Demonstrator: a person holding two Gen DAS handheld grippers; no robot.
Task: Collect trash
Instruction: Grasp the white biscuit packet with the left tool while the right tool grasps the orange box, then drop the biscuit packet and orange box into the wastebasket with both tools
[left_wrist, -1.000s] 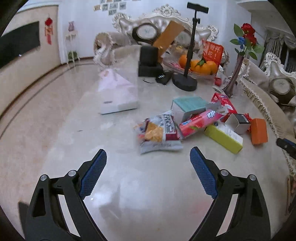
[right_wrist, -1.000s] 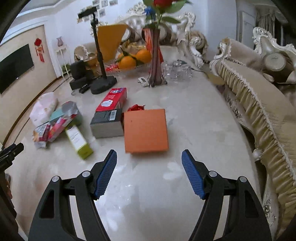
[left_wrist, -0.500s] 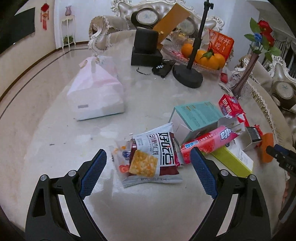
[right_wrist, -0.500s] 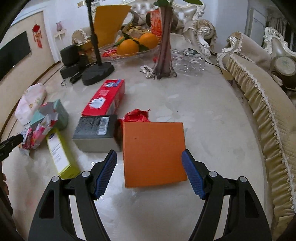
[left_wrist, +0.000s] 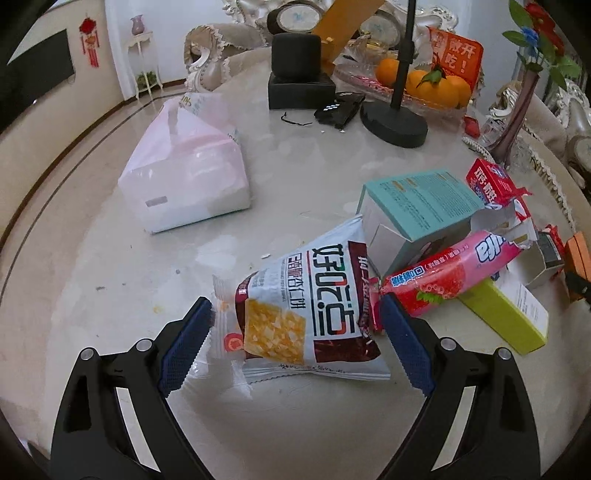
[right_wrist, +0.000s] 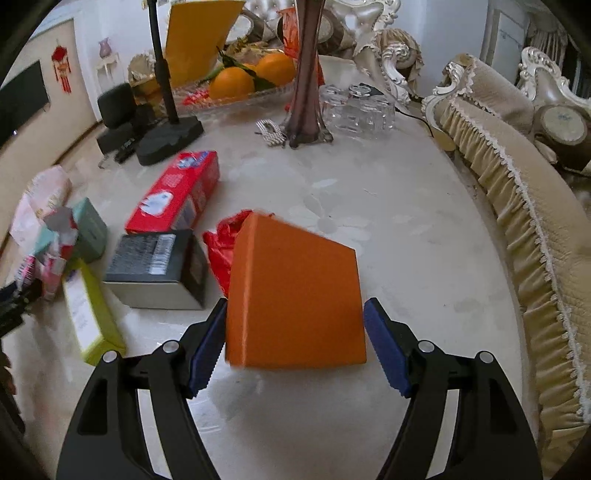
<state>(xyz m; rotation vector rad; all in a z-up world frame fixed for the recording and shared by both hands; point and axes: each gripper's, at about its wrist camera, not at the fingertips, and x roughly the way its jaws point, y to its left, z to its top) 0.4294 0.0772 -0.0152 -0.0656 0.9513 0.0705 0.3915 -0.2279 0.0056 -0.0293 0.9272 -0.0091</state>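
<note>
My left gripper (left_wrist: 295, 343) is open and straddles a white and maroon snack bag (left_wrist: 314, 306) lying on the marble table. A pink strawberry wrapper (left_wrist: 450, 273), a teal box (left_wrist: 421, 206), a torn red box (left_wrist: 495, 184) and a lime green box (left_wrist: 506, 314) lie just right of it. My right gripper (right_wrist: 295, 343) is open around the near end of an orange box (right_wrist: 295, 295); the left pad touches its side, the right pad stands just off it. A black box (right_wrist: 159, 266), a red box (right_wrist: 177, 192) and a red wrapper (right_wrist: 221, 240) lie beside it.
A pink-white plastic bag (left_wrist: 188, 177) sits at the left. A black stand base (left_wrist: 395, 122), black speaker (left_wrist: 299, 81), fruit tray with oranges (right_wrist: 240, 81), dark vase (right_wrist: 306, 92) and glasses (right_wrist: 358, 110) stand at the back. A fringed sofa (right_wrist: 524, 221) borders the table's right edge.
Both grippers have moved forward and down. The left one has closed in on the snack bag; the right one now has the orange box between its fingers.
</note>
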